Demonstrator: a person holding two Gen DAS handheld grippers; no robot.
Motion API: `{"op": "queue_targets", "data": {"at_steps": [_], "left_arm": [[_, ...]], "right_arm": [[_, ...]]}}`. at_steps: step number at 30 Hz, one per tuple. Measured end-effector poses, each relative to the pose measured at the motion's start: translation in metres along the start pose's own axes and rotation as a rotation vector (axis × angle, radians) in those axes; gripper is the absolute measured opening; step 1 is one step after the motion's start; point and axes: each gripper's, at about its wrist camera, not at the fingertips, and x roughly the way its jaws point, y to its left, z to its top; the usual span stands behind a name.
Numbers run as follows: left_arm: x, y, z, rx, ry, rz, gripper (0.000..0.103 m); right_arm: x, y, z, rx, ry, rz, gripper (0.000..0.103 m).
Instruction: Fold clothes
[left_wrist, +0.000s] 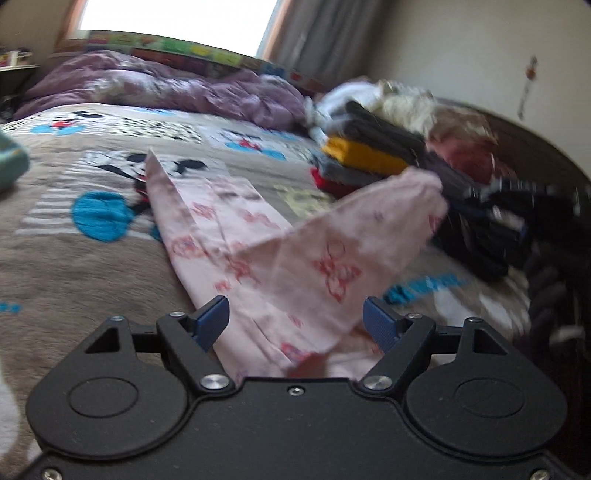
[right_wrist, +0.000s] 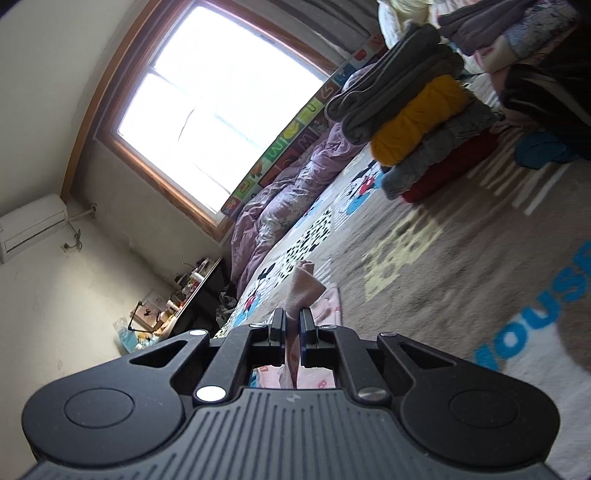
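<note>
Gripping a fold of the pink garment (right_wrist: 300, 291) tightly between their two fingers, the right tongs (right_wrist: 293, 332) are tipped sharply to one side, so the room in their view runs on a slant. The cloth rises out from between the closed fingers and stands ahead of them as a small peak, with more of it lying just beneath them.

The left tongs (left_wrist: 295, 325) stand wide apart and hold nothing. The same pink garment (left_wrist: 280, 254), printed with red butterflies, lies between and ahead of their blue fingers (left_wrist: 212, 321); whether the fingers touch the cloth cannot be told. One part of it lies flat on the bed's patterned blanket (left_wrist: 74, 266), reaching forward and to the left of these tongs. Another part is lifted up and away to the front right, where the right tongs (left_wrist: 517, 206) show as a dark, blurred shape at its far end.

Ahead and to the right of the left tongs sits a stack of folded clothes (left_wrist: 369, 155), dark grey over yellow, grey and red. A crumpled purple duvet (left_wrist: 166, 85) lies far ahead, under the bright window (right_wrist: 218, 107). Left of the right tongs, against the wall, stands a cluttered desk (right_wrist: 192, 291).
</note>
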Motion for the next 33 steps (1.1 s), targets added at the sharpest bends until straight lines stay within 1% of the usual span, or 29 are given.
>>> {"op": "queue_targets", "data": {"at_steps": [4, 6, 10, 15, 22, 26, 29, 30, 33], "left_arm": [[0.010, -0.004, -0.008, 0.057, 0.075, -0.007, 0.080], [0.013, -0.007, -0.012, 0.094, 0.105, 0.001, 0.080], [0.015, -0.009, -0.017, 0.130, 0.134, -0.004, 0.080], [0.006, -0.005, -0.015, 0.134, 0.122, -0.005, 0.080], [-0.005, -0.012, -0.016, 0.205, 0.082, 0.002, 0.080], [0.004, -0.022, -0.022, 0.239, 0.105, -0.026, 0.080], [0.015, -0.029, -0.036, 0.347, 0.198, -0.010, 0.080], [0.015, -0.029, -0.035, 0.345, 0.196, -0.011, 0.080], [0.010, -0.026, -0.027, 0.300, 0.153, -0.020, 0.080]], "right_arm": [[-0.010, -0.009, 0.002, 0.026, -0.011, -0.003, 0.009], [-0.015, -0.014, 0.003, 0.039, -0.016, -0.004, 0.009], [-0.018, -0.025, 0.001, 0.061, -0.011, -0.023, 0.009], [-0.016, -0.037, -0.001, 0.079, 0.007, -0.049, 0.009], [-0.007, -0.049, 0.001, 0.083, 0.021, -0.069, 0.009], [-0.004, -0.053, 0.003, 0.079, 0.026, -0.068, 0.009], [-0.004, -0.056, 0.004, 0.080, 0.027, -0.074, 0.009], [-0.005, -0.057, 0.004, 0.080, 0.024, -0.077, 0.009], [-0.007, -0.059, 0.005, 0.078, 0.022, -0.083, 0.009]]}}
